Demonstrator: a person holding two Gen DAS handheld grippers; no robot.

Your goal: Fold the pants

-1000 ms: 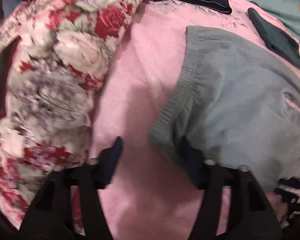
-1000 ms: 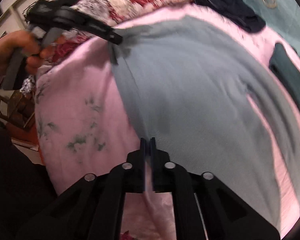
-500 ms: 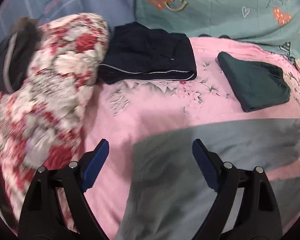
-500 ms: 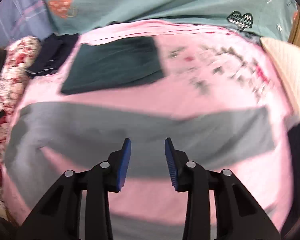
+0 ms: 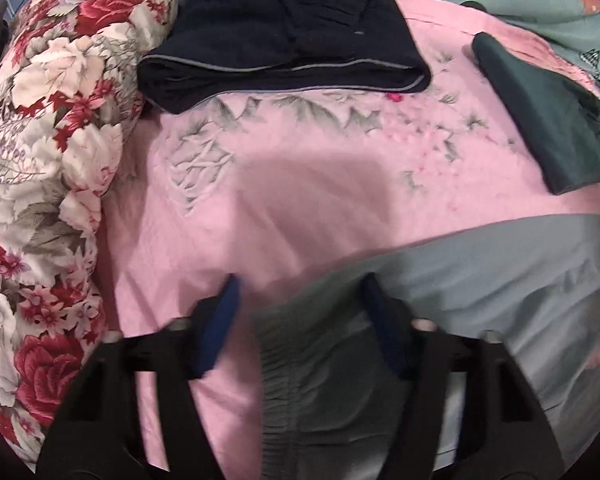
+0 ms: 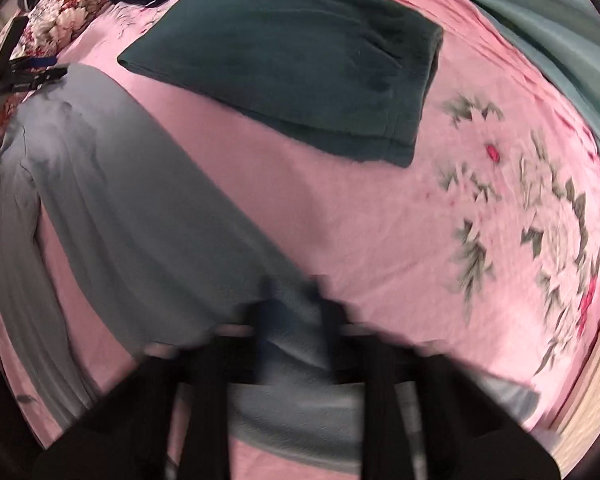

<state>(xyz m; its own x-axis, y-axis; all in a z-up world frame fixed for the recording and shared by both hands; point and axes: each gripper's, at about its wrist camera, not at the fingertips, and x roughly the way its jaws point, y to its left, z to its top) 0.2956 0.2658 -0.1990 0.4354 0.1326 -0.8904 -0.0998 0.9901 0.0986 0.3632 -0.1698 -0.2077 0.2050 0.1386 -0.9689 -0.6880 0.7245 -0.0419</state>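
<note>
**newbie_ops:** So where are you on the pants? Done yet?

**me:** Honestly, barely started on this pair. The grey pants (image 6: 112, 184) lie spread out long across the pink bedsheet (image 5: 300, 184), legs stretched toward my right side and the elastic waistband (image 5: 276, 364) right under my left gripper (image 5: 300, 320). I see no fold in them yet, as far as I can tell.

**newbie_ops:** What are the grippers doing?

**me:** The left jaws are closing, with the waistband edge between them, but I don't see the pads pressing the cloth yet. The right gripper (image 6: 296, 312) is blurry in its own view; there's grey leg fabric right at the tips, and I read the jaws as pressed together on it, though the smear makes that a judgement call.

**newbie_ops:** And that other stuff on the bed?

**me:** A folded navy pair (image 5: 284, 36) sits up by the floral quilt (image 5: 52, 152), and a folded dark green pair (image 6: 300, 52) lies just beyond the grey ones. So two look finished, and this one has all its folding left: I'd guess leg over leg first, then halving the length.
</note>
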